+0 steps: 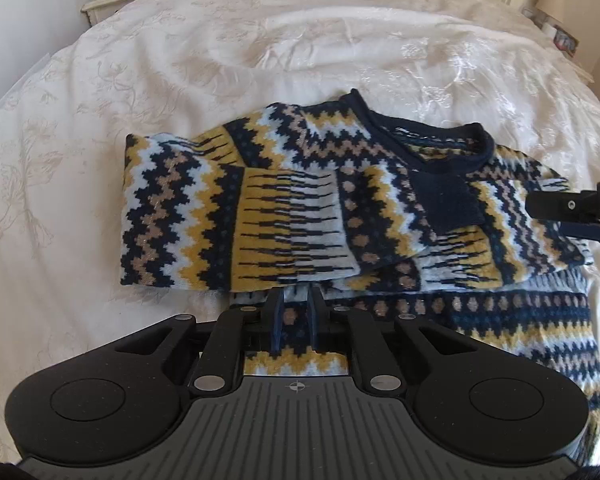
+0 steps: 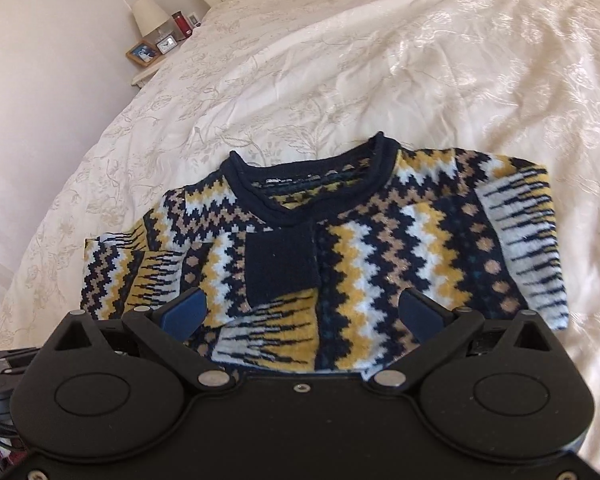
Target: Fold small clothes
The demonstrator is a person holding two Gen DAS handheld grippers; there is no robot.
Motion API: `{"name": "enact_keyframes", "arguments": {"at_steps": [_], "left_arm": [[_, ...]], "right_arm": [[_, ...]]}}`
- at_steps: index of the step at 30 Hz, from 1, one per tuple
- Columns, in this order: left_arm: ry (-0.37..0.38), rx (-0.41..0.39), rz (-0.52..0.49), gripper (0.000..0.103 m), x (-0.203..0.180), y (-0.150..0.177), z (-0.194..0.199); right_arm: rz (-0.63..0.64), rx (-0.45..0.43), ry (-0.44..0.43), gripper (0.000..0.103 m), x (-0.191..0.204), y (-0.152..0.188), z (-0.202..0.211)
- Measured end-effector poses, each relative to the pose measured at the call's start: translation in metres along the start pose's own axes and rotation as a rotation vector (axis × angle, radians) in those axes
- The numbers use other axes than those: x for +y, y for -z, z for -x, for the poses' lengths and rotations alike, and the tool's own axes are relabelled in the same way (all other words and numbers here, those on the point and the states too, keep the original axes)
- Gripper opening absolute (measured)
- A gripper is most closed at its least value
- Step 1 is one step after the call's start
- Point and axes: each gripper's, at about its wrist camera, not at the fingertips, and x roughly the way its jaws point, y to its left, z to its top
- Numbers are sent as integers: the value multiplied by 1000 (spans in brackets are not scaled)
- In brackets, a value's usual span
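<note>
A small knitted sweater (image 1: 300,200) with navy, yellow, white and tan zigzag bands lies on the bed, both sleeves folded across its front and the navy neckline (image 1: 440,140) at the far side. My left gripper (image 1: 296,320) sits at the near hem, its blue fingers (image 1: 278,320) drawn close on a pinch of the knit. In the right wrist view the sweater (image 2: 380,248) fills the middle, a navy cuff (image 2: 280,268) lying on the chest. My right gripper (image 2: 302,312) hangs open just over the near part, its pads (image 2: 184,312) wide apart with nothing held.
A cream embroidered bedspread (image 1: 260,60) covers the bed on all sides of the sweater. A bedside table (image 1: 108,0) with a framed picture and a clock stands at the far left. A lamp (image 2: 150,16) stands beside it. The right gripper's body (image 1: 572,208) shows at the right edge.
</note>
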Motion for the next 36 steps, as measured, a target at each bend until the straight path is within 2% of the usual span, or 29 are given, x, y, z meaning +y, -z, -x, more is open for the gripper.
{"name": "enact_keyframes", "arguments": {"at_steps": [2, 9, 11, 12, 14, 16, 18, 20, 21, 25, 30, 33, 36], "left_arm": [[-5, 9, 11, 18, 6, 0, -5], [-10, 48, 56, 20, 15, -1, -22], [-11, 57, 65, 20, 17, -1, -26], [-12, 62, 69, 20, 18, 0, -27], [-15, 70, 75, 20, 20, 1, -28], [-19, 77, 83, 20, 23, 2, -29], [-24, 81, 90, 20, 25, 3, -29], [-30, 80, 98, 20, 27, 4, -28], [-32, 79, 100, 20, 28, 4, -27], [-41, 76, 106, 20, 30, 3, -25], [-43, 68, 107, 20, 30, 6, -20], [-41, 61, 98, 20, 28, 9, -16], [-36, 53, 89, 20, 25, 10, -12]], "right_arm": [[11, 15, -14, 102, 3, -8, -14], [68, 87, -33, 99, 9, -22, -55], [72, 111, -38, 86, 9, -24, -65], [70, 121, -45, 83, 8, -25, -68], [64, 140, -57, 68, 7, -25, -76], [62, 151, -54, 62, 7, -25, -82], [53, 165, -72, 49, 4, -24, -86], [51, 168, -64, 23, 3, -25, -88], [44, 172, -80, 21, 3, -26, -87], [14, 147, -134, 19, 7, -32, -70], [30, 77, -204, 19, 20, -42, -18], [45, 29, -206, 19, 20, -46, 19], [30, -9, -173, 19, 8, -47, 52]]}}
